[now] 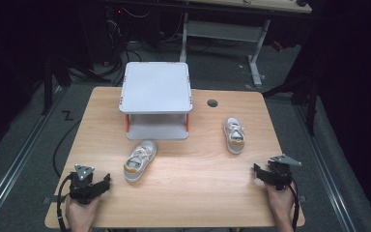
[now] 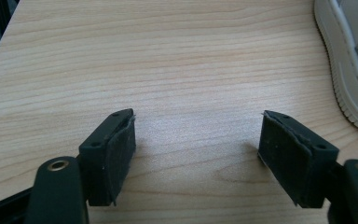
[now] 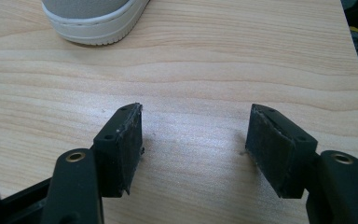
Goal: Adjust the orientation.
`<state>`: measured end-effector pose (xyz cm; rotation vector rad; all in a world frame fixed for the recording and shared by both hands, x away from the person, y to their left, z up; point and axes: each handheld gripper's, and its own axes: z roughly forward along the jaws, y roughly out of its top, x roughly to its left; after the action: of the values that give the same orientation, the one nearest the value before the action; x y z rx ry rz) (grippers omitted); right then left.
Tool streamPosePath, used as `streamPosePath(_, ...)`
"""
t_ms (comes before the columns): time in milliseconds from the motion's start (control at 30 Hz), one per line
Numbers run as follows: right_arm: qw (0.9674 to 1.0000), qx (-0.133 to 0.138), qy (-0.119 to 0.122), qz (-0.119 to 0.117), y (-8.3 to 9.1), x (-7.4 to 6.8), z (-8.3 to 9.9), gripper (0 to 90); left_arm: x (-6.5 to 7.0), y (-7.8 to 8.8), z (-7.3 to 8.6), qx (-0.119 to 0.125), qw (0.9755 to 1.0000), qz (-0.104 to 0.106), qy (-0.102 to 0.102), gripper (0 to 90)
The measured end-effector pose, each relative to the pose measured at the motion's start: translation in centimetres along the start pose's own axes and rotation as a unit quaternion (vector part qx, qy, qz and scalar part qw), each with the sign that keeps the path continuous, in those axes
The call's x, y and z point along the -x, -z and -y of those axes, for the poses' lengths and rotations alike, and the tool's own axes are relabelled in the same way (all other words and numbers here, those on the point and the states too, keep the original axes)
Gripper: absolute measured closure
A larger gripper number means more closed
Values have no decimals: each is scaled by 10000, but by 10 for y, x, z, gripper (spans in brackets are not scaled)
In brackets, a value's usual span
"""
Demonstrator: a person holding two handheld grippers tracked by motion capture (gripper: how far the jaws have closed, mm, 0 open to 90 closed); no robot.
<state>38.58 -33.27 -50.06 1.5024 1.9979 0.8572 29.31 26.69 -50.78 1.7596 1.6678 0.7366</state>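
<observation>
Two small white-and-grey sneakers with orange accents lie on the wooden table point(image 1: 198, 183). The left sneaker point(image 1: 139, 160) lies near the middle, its white sole edge point(image 2: 349, 79) at the right of the left gripper view. The right sneaker point(image 1: 234, 135) lies further right and back; its sole point(image 3: 93, 18) shows at the top of the right gripper view. My left gripper point(image 1: 105, 181) rests at the front left, open, nothing between its jaws point(image 2: 198, 135). My right gripper point(image 1: 257, 170) sits at the front right, open and empty point(image 3: 196, 128).
A grey two-level shelf point(image 1: 156, 88) with orange posts stands at the back middle of the table; its lower level point(image 1: 157, 131) opens toward me. A round cable hole point(image 1: 212, 103) sits right of it. Dark floor, cables and another desk's legs lie beyond.
</observation>
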Motion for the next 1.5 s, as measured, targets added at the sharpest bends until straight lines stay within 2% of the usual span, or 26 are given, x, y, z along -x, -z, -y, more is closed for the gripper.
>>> streamPosePath(267, 10000, 5, 13, -6, 0, 0, 0, 357, -1, 3, 0, -20, 10000, -16, 28, 378)
streamPosePath(333, 10000, 5, 12, -5, 0, 0, 0, 357, 1, 4, -2, -98, 9999, -16, -71, 385)
streamPosePath(533, 10000, 3, 9, -6, 0, 0, 0, 356, 6, 11, -7, -56, 9998, 63, -166, 397)
streamPosePath(633, 10000, 4, 9, -3, 0, 0, 0, 356, 9, 19, -17, 74, 9997, 171, -187, 407)
streamPosePath(800, 10000, 5, 9, -4, 0, 0, 0, 356, 11, 24, -28, 120, 9992, 340, -159, 456)
streamPosePath(867, 10000, 5, 9, -4, 0, 0, 0, 356, 13, 27, -36, 204, 9985, 492, -88, 465)
streamPosePath(1067, 10000, 6, 11, -4, 0, 0, 0, 356, 18, 30, -54, 292, 9968, 735, -87, 476)
streamPosePath(1100, 10000, 4, 11, -4, 0, 0, 0, 356, 22, 30, -60, 291, 9961, 825, -112, 475)
streamPosePath(1333, 10000, 5, 10, -4, 0, 0, 0, 356, 41, 21, -78, 201, 9930, 1077, -441, 478)
streamPosePath(1500, 10000, 5, 10, -4, 0, 0, 0, 356, 54, 9, -83, 18, 9915, 1124, -662, 470)
